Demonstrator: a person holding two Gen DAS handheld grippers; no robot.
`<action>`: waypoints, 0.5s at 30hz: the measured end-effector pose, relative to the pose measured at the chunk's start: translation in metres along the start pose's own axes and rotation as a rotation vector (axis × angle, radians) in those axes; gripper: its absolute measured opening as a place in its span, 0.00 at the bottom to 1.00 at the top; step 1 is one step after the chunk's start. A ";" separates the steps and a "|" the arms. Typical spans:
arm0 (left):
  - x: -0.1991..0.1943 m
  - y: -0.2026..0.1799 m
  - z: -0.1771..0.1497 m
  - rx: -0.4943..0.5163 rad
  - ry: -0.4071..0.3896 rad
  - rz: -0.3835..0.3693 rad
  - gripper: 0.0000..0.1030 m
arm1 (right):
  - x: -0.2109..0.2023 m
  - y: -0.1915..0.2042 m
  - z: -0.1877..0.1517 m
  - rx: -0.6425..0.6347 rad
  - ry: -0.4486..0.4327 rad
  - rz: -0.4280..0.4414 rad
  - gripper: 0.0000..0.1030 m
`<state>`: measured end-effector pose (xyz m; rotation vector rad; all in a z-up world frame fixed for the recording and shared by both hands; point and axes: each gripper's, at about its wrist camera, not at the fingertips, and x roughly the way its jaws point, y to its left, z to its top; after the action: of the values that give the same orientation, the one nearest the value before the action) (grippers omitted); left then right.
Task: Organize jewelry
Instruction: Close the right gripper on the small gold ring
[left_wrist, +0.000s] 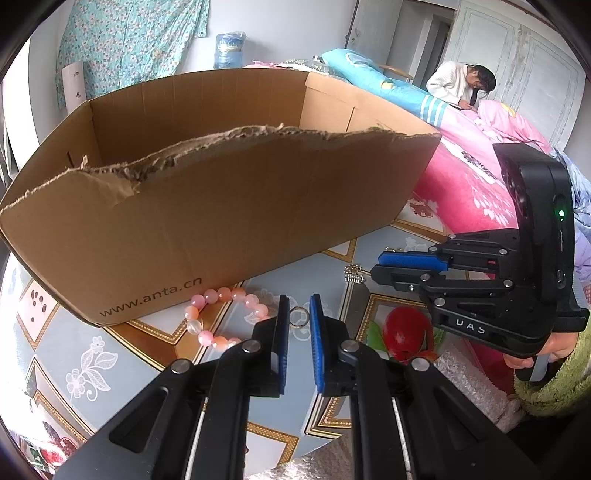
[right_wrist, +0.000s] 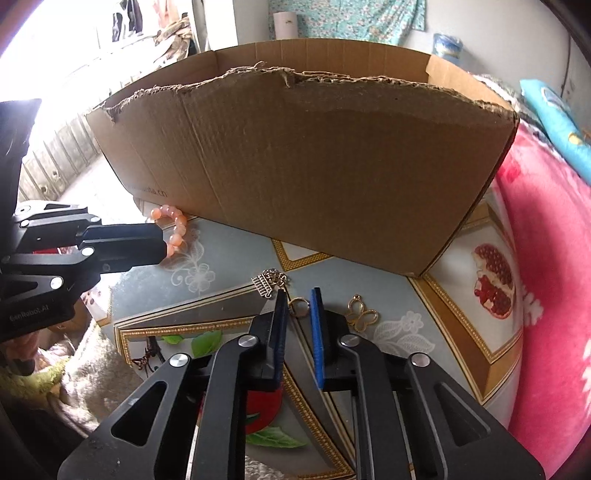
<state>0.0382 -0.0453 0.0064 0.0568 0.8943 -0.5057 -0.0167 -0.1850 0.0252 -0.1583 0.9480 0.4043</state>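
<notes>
I am looking down both tools at a desk (left_wrist: 92, 350) with a glossy fruit-and-flower printed cover. On it stands a large brown cardboard box (left_wrist: 221, 221) with a ragged, torn front rim. My left tool (left_wrist: 299, 301) is narrowed almost shut on a small silvery-gold metal ring (left_wrist: 300, 326), which sits upright between the tips of the blue pads (left_wrist: 283, 332). Just beside it, against the foot of the box, lies a pink and peach glass-bead bracelet (left_wrist: 221, 317). My right tool (right_wrist: 298, 293) is equally narrow, and its pads appear to pinch a small gold hoop (right_wrist: 291, 305) right at the tips. Loose on the desk near it are a silver comb-shaped charm (right_wrist: 267, 282), just beside the left finger, and a gold butterfly-outline pendant (right_wrist: 362, 314) to the right. I judge both rings to be very light, stiff and slick. They should be held across the band at its widest, with gentle pressure, because they could easily twist or shoot out from the tips. The bracelet will hang limp, so I would take it by a single bead. The box wall is high, so each piece must be lifted clear of the torn rim before I let it go.
</notes>
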 end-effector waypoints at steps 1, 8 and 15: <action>0.000 0.001 0.000 -0.001 0.001 0.000 0.10 | 0.000 0.001 0.000 -0.002 -0.001 -0.001 0.10; -0.002 0.001 0.001 -0.002 -0.006 0.000 0.10 | -0.001 -0.001 -0.003 0.011 -0.005 0.009 0.09; -0.016 -0.002 0.003 0.012 -0.032 0.002 0.10 | -0.031 -0.013 -0.003 0.042 -0.058 0.042 0.09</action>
<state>0.0313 -0.0412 0.0206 0.0607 0.8599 -0.5093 -0.0297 -0.2058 0.0481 -0.0884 0.9036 0.4256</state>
